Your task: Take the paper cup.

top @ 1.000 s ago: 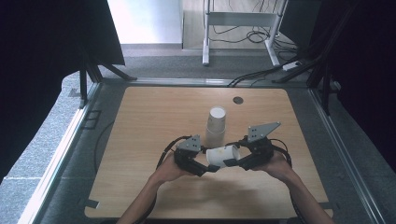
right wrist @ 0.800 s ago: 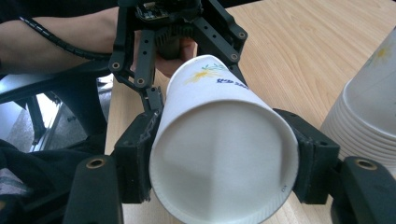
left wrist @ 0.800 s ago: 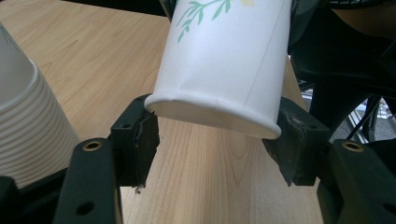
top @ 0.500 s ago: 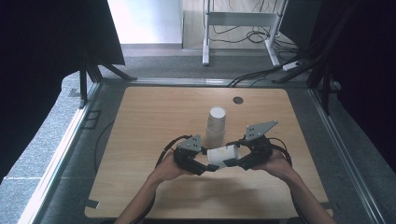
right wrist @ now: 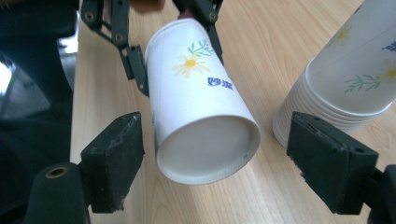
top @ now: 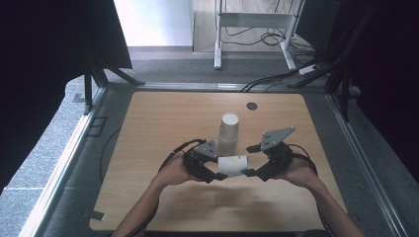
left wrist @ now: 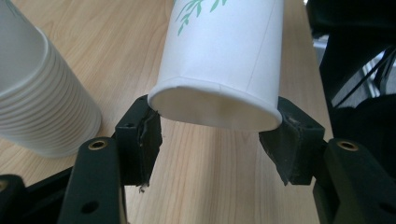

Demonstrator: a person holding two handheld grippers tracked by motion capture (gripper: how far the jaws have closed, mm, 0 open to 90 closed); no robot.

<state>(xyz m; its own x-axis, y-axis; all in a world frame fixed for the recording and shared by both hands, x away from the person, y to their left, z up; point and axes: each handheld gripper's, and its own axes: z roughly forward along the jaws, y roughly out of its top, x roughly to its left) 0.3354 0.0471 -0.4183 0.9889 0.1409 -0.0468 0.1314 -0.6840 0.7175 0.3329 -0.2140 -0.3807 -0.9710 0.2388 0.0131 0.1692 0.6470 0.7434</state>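
Since a second ago my right gripper (right wrist: 212, 165) has been opening off the cup (top: 232, 165) — left gripper (left wrist: 215, 140) alone pinches its rim near the table's (top: 148, 128) front edge; it could crush or slip.

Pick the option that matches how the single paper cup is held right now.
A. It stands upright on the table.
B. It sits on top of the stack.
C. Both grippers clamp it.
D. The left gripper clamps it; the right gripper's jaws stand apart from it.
D: the left gripper pinches the paper cup, held on its side, while the right gripper has just been opening, gaps showing on both sides.
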